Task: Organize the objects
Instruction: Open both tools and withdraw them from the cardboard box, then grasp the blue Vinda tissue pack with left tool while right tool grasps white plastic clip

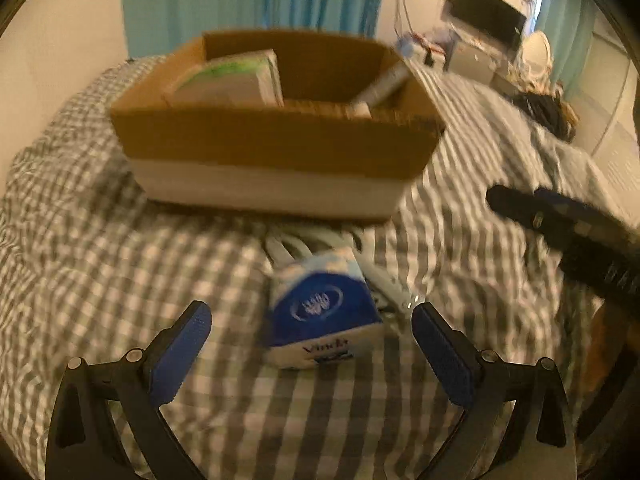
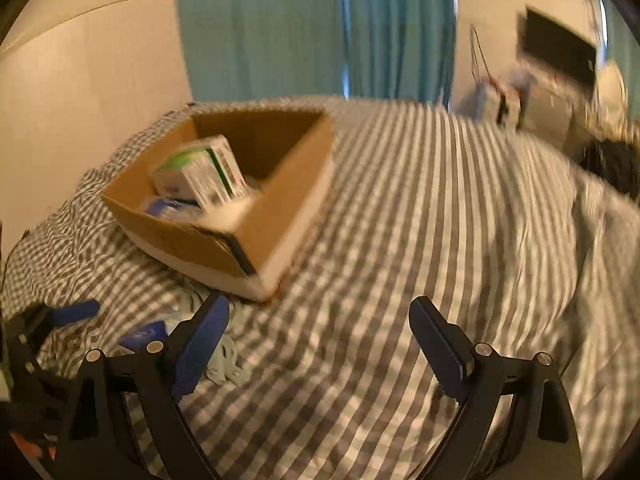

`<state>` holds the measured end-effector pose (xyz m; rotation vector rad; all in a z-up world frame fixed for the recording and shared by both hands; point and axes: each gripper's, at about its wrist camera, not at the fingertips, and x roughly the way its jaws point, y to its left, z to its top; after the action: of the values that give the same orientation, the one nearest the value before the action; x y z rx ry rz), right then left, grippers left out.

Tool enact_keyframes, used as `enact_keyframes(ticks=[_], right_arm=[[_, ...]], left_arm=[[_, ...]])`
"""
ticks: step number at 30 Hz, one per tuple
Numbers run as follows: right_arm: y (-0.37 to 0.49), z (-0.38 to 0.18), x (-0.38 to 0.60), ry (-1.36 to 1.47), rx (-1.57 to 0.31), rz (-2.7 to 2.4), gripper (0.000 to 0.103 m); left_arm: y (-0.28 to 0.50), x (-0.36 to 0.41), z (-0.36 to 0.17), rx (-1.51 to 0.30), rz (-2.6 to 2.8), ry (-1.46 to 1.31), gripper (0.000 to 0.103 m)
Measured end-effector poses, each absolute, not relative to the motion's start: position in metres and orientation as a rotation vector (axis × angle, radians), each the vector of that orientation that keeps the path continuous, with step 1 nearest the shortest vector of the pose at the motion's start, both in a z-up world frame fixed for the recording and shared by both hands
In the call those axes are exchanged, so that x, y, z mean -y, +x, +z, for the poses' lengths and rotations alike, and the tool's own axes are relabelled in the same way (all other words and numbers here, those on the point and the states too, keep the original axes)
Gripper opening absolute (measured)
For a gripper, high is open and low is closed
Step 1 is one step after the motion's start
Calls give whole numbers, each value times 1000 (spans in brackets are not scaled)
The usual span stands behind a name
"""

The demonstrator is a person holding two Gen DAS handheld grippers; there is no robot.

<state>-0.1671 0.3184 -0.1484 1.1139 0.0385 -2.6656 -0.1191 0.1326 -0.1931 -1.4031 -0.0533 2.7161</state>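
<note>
Left wrist: wide gripper [image 1: 312, 332] around tissue pack [image 1: 320, 308], cardboard box [image 1: 276, 144] beyond.

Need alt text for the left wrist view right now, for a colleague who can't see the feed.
The open left gripper hangs over a blue-and-white tissue pack lying on a grey checked bedspread, nothing between its pads. Behind stands an open cardboard box holding a white-and-green carton; the right gripper shows at the right edge.

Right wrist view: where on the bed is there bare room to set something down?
The checked bedspread is bare right of the cardboard box and ahead of the open right gripper. It is crowded at the box's near corner: blue tissue pack, pale crumpled cloth, and the open left gripper.
</note>
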Motion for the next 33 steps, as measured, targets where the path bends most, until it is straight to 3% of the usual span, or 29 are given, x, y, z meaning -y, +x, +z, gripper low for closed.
enact_keyframes(ticks=[2, 5, 7, 17, 27, 33], right_arm=[[-171, -154, -322, 1146, -28, -2666, 92], [-171, -155, -320, 1143, -40, -2670, 92], [-171, -158, -317, 1149, -47, -2664, 92], [-169, -176, -288, 1205, -102, -2578, 92], [-179, -211, -226, 1307, -183, -2460, 91], [-198, -234, -195, 1414, -200, -2402, 83]], left_arm=[[-124, -134, -203, 37, 2693, -1437, 101], [-128, -127, -208, 83, 2659, -1445, 83], [-128, -121, -205, 104, 2636, -1424, 54], [-106, -64, -176, 76, 2701, -1323, 53], [-106, -28, -196, 73, 2775, -1338, 53], [-104, -27, -197, 62, 2761, -1307, 53]])
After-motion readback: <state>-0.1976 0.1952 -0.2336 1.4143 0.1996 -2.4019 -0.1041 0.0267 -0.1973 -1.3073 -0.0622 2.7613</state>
